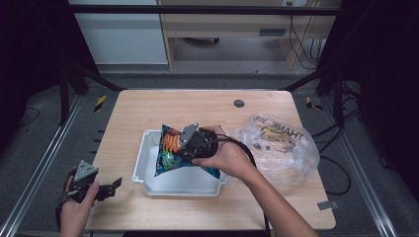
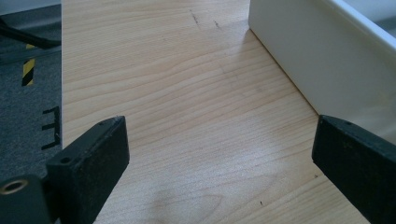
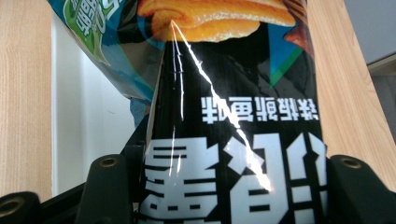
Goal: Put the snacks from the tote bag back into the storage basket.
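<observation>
right gripper [image 1: 184,148] is clamping a snack bag [image 1: 170,150], jaws pressing on its black end, holding it tilted over the white tray [image 1: 148,185] near the table's [image 1: 148,106] middle. left gripper [image 1: 106,187] is resting at the near left corner, jaws spread apart, nothing between them. clear plastic bag [image 1: 281,145] is lying toward the right edge.

Glossy foil snack bag [image 1: 170,150], smooth white plastic tray [image 1: 148,185], matt pale wood table [image 1: 148,108], crinkled clear plastic bag [image 1: 291,148].
</observation>
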Tool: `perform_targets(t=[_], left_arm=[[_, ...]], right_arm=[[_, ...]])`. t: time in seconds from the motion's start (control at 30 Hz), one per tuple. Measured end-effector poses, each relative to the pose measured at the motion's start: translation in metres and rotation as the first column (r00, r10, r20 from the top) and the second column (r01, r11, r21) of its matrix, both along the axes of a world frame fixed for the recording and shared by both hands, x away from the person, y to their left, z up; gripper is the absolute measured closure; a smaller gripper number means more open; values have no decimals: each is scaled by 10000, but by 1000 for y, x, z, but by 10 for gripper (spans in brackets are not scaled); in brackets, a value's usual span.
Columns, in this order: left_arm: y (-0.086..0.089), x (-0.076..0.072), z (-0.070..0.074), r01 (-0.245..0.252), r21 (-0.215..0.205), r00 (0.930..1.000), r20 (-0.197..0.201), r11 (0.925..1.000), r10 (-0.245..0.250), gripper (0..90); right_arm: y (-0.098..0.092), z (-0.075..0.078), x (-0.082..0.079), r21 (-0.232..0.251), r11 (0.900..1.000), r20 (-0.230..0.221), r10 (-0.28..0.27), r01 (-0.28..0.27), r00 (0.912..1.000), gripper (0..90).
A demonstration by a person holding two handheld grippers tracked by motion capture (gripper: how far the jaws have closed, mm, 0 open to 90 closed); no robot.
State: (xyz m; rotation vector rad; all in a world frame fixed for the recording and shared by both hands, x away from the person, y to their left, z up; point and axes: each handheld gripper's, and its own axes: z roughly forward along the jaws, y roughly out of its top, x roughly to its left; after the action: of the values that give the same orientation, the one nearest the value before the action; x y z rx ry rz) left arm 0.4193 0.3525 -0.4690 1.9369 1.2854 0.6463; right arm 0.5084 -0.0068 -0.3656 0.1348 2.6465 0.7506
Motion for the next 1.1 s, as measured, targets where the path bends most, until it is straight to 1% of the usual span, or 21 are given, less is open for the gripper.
perform_targets(t=[0.07,0.17,0.37,0.5,0.67,0.83,1.1], left_arm=[[0,0,0,-8,1,10000,-5,10000,8,36],[0,0,0,-4,-1,10000,-2,10000,4,37],[0,0,0,-8,-22,10000,17,10000,8,36],[0,0,0,-12,-63,10000,-16,10000,12,37],[1,0,0,-5,-17,10000,9,10000,5,37],[1,0,0,-4,-15,10000,-15,10000,4,37],[0,0,0,11,-45,10000,1,10000,-11,37]], right_arm=[[1,-1,1,35,10000,-49,13,-13,10000,416],[3,-5,2,-36,10000,-52,43,-43,10000,416],[6,-14,4,-66,9999,-251,85,-87,9996,415],[9,-20,5,-188,9997,-369,159,-166,9992,415],[14,-29,7,-292,9992,-545,258,-275,9982,415],[17,-37,11,-485,9986,-693,180,-214,9974,414],[19,-49,20,-509,9987,-895,31,-77,9960,414]])
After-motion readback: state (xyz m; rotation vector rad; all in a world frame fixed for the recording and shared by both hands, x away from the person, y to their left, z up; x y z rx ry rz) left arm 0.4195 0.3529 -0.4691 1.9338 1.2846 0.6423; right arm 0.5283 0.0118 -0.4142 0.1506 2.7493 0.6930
